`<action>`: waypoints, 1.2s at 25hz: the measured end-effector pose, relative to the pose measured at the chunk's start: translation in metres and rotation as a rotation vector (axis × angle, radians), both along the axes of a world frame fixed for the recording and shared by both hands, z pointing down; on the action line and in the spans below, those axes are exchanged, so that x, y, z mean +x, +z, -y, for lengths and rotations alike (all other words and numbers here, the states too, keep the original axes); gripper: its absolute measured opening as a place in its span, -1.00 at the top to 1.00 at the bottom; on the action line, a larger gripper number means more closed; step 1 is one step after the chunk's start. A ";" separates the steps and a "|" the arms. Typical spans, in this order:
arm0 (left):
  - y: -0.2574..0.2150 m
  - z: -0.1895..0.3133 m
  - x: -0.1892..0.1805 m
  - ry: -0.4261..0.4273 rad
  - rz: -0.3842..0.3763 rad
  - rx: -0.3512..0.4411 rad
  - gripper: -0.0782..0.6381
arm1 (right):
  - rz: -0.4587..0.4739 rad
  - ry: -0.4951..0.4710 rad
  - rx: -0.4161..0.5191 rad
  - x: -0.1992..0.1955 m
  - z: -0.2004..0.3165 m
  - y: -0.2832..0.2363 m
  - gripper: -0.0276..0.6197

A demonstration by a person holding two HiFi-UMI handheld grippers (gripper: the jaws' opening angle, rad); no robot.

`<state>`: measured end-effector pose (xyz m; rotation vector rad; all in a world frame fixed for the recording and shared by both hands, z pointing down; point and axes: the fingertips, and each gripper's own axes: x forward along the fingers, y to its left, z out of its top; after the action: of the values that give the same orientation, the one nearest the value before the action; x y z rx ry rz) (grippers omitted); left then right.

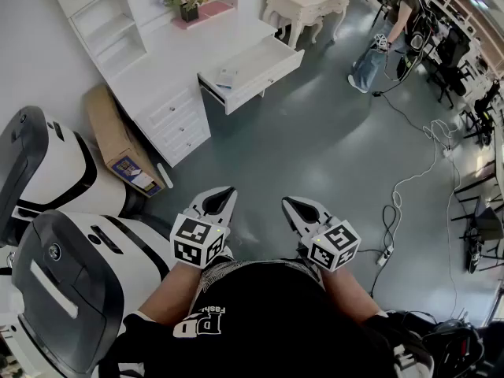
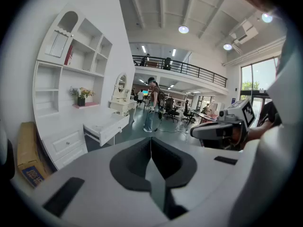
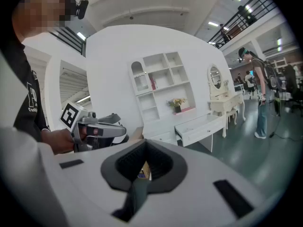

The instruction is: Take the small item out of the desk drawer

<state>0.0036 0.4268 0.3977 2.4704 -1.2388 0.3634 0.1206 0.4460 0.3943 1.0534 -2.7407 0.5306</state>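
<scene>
- Pale flat small item, near the left end of the open white desk drawer: too small to identify.
- Brown cardboard box, leaning against the white desk cabinet: the print on its blue label is too small to read.
- White-and-black rounded machine with grey lid: cut off by the left and bottom edges.
- Standing person in jeans, far right: upper part cut off by the top edge.
- White dressing table: top cut off by the upper edge.
</scene>
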 end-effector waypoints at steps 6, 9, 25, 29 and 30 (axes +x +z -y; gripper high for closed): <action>0.001 0.003 -0.003 0.002 0.003 0.002 0.74 | -0.007 0.005 -0.001 -0.002 0.003 0.003 0.90; -0.001 0.004 -0.004 0.003 0.000 0.008 0.74 | -0.012 -0.003 -0.007 -0.005 0.003 0.005 0.90; -0.007 0.027 -0.030 0.046 0.010 0.047 0.74 | -0.025 0.049 -0.027 -0.037 0.012 0.012 0.89; 0.000 0.033 -0.054 0.036 0.016 0.037 0.74 | -0.008 0.054 -0.018 -0.060 0.016 0.008 0.89; 0.002 0.034 -0.060 0.029 0.014 0.034 0.74 | -0.006 0.055 -0.017 -0.065 0.016 0.008 0.89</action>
<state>-0.0563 0.3930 0.3994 2.5213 -1.2255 0.3710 0.0556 0.4302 0.4024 1.1269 -2.7036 0.5566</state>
